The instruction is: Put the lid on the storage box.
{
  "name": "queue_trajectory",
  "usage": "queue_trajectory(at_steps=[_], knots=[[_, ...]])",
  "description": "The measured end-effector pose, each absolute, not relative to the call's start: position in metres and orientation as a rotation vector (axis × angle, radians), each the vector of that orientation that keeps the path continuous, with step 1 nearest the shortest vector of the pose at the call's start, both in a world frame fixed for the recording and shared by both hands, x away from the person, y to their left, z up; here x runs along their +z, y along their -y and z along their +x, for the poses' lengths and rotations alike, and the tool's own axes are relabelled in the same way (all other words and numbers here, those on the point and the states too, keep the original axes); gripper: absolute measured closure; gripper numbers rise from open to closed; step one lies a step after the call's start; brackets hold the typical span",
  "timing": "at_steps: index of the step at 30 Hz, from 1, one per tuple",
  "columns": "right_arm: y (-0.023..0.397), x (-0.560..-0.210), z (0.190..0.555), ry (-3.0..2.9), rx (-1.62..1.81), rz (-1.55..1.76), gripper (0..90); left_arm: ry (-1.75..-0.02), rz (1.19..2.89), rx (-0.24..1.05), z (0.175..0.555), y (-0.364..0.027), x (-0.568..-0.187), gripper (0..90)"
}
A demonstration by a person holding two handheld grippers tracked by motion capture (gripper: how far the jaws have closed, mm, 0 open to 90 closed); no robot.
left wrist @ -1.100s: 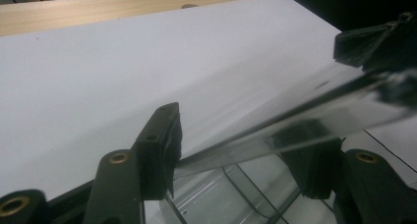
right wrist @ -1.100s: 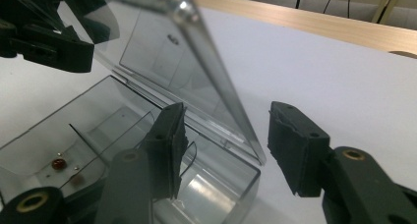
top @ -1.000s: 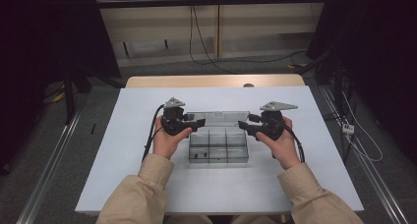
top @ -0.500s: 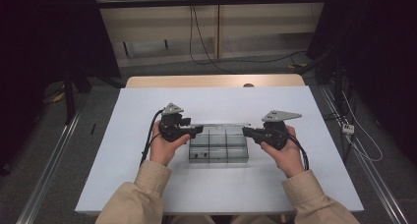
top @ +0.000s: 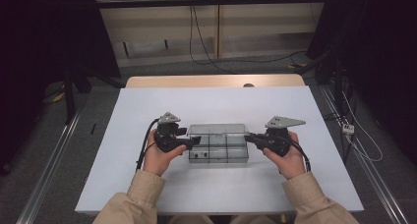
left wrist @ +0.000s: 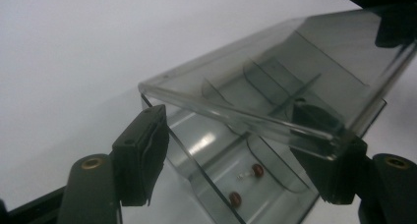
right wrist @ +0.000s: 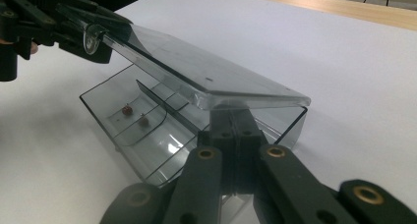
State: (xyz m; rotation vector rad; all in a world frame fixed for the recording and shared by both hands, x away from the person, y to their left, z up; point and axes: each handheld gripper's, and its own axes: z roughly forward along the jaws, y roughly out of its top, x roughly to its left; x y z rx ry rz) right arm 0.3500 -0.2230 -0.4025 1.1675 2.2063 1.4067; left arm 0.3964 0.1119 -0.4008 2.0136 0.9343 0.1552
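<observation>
Two grippers flank our clear, rigid plastic compartment box [top: 218, 143] mid-table: left gripper [left wrist: 236, 155] jaws apart around its end, right gripper [right wrist: 235, 135] pressed together under the hinged lid [right wrist: 196, 71]. Light, slippery, brittle; grip walls.

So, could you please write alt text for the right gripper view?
The right gripper, its black jaws shut, meets the near end of a clear plastic compartment box whose lid is propped partly open. The left gripper is at the lid's far end. Two small reddish beads lie in one compartment, on a white table.
</observation>
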Motion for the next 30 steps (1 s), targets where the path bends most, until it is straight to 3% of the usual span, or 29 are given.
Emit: queue_trajectory(at_steps=[8,12,16,23,26,30], knots=[[0.225,-0.407,0.348,-2.219,1.417,1.164,90.0,-0.937,2.020,0.127,0.388,-0.119,-0.405,32.3],[0.226,-0.408,0.347,-2.218,1.420,1.168,90.0,-0.925,2.014,0.109,0.385,-0.120,-0.406,38.4],[0.227,-0.411,0.345,-2.224,1.417,1.169,90.0,-0.929,2.010,0.095,0.383,-0.122,-0.406,49.4],[0.227,-0.412,0.339,-2.234,1.424,1.168,90.0,-0.881,2.006,0.054,0.375,-0.125,-0.404,82.6],[0.227,-0.414,0.336,-2.242,1.425,1.163,90.0,-0.871,2.000,0.031,0.373,-0.126,-0.405,90.0],[0.229,-0.414,0.334,-2.246,1.423,1.168,90.0,-0.874,1.999,0.038,0.371,-0.126,-0.406,90.0]])
